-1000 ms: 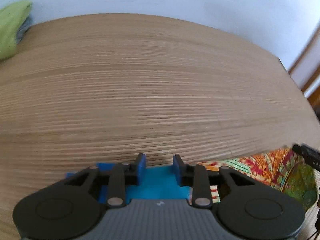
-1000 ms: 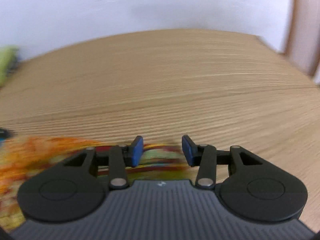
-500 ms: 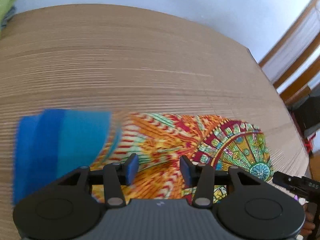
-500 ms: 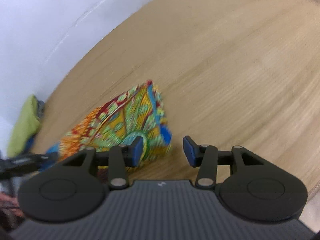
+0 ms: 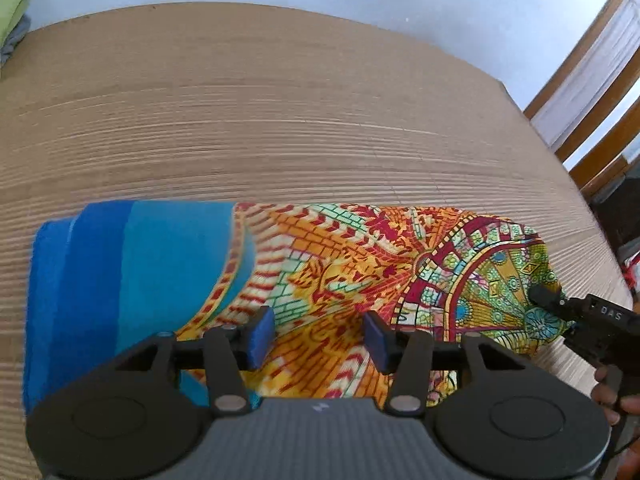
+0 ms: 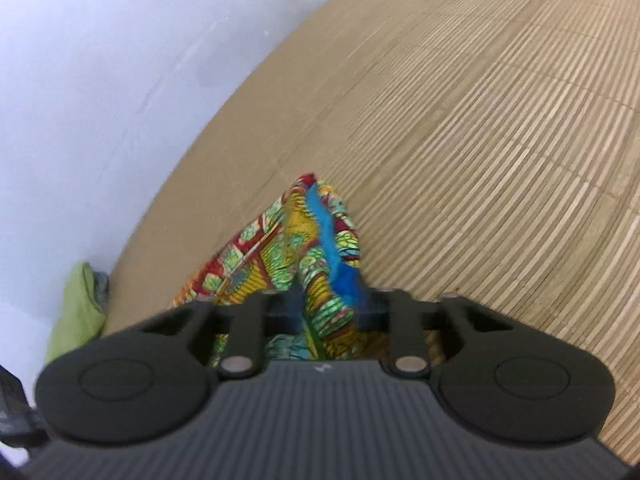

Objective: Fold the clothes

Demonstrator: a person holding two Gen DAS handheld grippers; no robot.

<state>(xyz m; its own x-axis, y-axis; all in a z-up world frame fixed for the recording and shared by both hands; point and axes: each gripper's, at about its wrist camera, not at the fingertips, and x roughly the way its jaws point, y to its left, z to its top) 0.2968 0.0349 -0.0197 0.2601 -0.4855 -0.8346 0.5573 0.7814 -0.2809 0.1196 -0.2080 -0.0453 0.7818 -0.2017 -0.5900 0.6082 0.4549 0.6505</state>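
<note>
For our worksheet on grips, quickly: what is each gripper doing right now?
Left gripper: open, holding nothing, above the patterned garment.
Right gripper: jaws have just been closing, now shut on the garment's edge.

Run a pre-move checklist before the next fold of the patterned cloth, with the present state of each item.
1. Right gripper on the patterned cloth: ok. Its jaws have just been closing and a bunched corner sits between the pads.
2. Left gripper free: ok. Its jaws have just been opening; they stand apart above the cloth and pinch nothing.
3. Cloth lying flat: not ok. The right end is gathered up; the blue end lies flat.
4. Table beyond the cloth free for folding: ok, bare wood there.
5. Green cloth by the wall out of the way: ok, apart from the patterned cloth.
6. Grip firmness on the right: cannot tell, the view is blurred.
</note>
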